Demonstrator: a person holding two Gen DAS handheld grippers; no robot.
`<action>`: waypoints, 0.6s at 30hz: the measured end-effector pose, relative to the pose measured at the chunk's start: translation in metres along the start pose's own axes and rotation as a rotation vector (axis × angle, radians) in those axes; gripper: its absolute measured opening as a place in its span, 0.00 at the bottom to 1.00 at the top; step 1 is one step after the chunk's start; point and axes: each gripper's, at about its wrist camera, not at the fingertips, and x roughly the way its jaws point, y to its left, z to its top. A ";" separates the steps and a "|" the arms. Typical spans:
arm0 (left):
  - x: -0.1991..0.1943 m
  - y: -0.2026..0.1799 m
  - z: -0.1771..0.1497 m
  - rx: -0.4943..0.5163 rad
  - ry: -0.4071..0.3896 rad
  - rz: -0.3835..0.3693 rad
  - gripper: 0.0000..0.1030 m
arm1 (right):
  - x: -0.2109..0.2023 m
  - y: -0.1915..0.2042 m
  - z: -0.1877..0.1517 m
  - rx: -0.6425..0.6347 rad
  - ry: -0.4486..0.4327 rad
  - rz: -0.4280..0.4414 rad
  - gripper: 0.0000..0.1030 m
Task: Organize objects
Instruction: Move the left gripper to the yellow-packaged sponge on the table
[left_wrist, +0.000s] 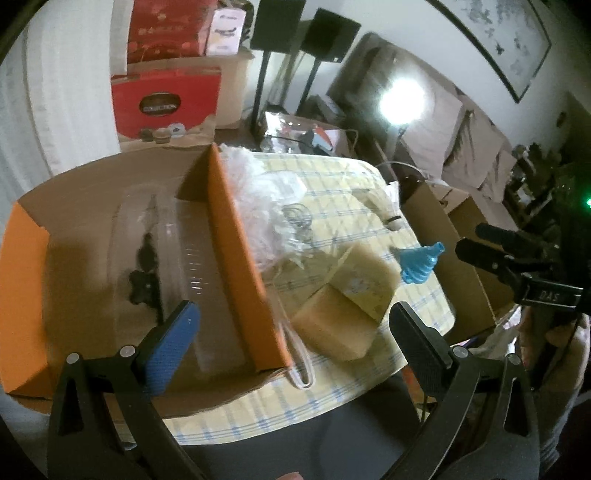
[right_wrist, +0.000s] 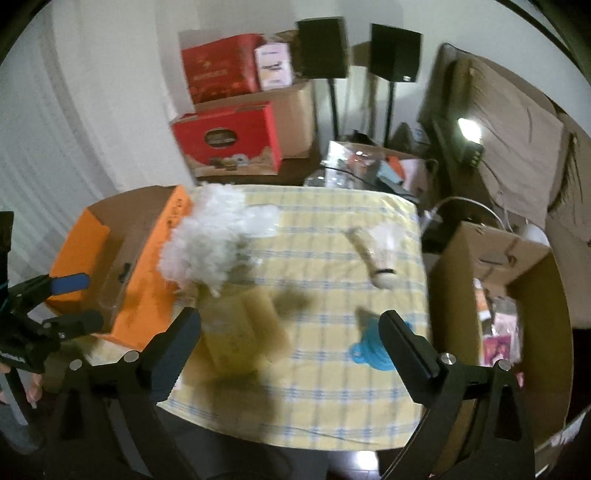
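Two wrist fisheyes over one checked tablecloth (left_wrist: 332, 206)

The left wrist camera looks down from close above the tablecloth's left end, facing the far wall past an open orange box (left_wrist: 236, 236). The right wrist camera sits farther right and slightly back, facing the same way. Both share the tablecloth (right_wrist: 332, 236), the box (right_wrist: 147, 288) and the blue funnel (left_wrist: 421, 262) (right_wrist: 365, 347).

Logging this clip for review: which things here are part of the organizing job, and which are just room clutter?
Job items:
orange box
clear plastic container inside it
white fluffy bag
tan block
blue funnel
shuttlecock

Clutter:
red boxes
black speakers
floor cardboard box

Both grippers, left and right, are open and empty.
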 end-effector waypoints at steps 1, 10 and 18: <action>0.001 -0.002 0.001 0.001 0.001 -0.004 1.00 | -0.001 -0.006 -0.001 0.011 0.000 -0.004 0.96; 0.014 -0.024 0.011 0.022 0.012 -0.004 1.00 | -0.005 -0.041 -0.012 0.077 -0.004 -0.028 0.96; 0.030 -0.038 0.023 0.048 0.026 -0.010 1.00 | -0.001 -0.067 -0.020 0.133 -0.010 -0.039 0.96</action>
